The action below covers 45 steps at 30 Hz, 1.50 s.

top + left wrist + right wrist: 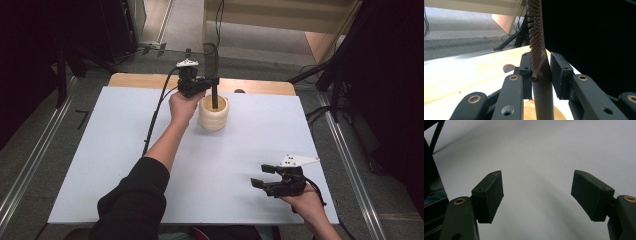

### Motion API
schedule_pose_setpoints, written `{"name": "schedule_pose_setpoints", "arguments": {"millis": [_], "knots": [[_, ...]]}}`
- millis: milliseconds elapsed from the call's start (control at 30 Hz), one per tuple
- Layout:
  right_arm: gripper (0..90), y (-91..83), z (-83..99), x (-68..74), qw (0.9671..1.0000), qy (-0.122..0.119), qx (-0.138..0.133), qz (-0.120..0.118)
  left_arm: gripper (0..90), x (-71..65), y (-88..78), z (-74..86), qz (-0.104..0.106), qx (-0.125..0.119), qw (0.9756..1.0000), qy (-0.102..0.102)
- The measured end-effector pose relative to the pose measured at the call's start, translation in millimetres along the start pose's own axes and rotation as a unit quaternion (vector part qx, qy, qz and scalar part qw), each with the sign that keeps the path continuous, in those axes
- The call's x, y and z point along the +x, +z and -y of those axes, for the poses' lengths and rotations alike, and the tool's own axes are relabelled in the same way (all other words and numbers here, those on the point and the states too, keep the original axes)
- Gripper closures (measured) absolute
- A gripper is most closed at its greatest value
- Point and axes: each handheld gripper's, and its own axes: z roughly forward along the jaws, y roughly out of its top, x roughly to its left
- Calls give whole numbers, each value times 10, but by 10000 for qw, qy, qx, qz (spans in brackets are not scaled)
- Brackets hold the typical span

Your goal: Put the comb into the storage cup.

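Note:
A dark brown hairbrush [215, 97] stands upright with its handle end down inside a cream ribbed wooden cup [214, 119] at the back middle of the white table top [125, 150]. My left gripper [215, 81] is shut on the hairbrush, reaching in level from the left above the cup's rim. In the left gripper view the pads clamp the hairbrush [543, 92] just below its bristles, with the cup [560, 113] underneath and the left gripper [541, 66] around the handle. My right gripper [262, 176] rests open near the front right corner, and in its own view the right gripper [537, 187] has nothing between its pads.
A strip of bare wooden table [260, 86] runs behind the white top, with a small dark round spot [239, 91] on it. Metal rails [350, 165] flank the table on the floor. Dark stands and cables [325, 75] crowd the back right.

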Motion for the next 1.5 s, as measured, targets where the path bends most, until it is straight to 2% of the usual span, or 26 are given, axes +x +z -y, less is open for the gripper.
{"name": "schedule_pose_setpoints", "arguments": {"millis": [167,600,1067,1267,1500], "knots": [[240,1,-1,-1,10000,-9,-15,-8,734,-3,22,45,38,84,9999,54],[240,11,-4,0,10000,-28,-16,-38,734,24,39,185,75,185,9998,7],[240,18,-6,-1,10000,-10,-8,-24,732,-7,70,297,156,331,9991,219],[240,9,-11,-3,10000,-10,-24,15,730,22,65,336,152,334,9992,183],[240,16,-14,-1,10000,-12,-29,-6,728,31,50,347,180,428,9985,299]]}}
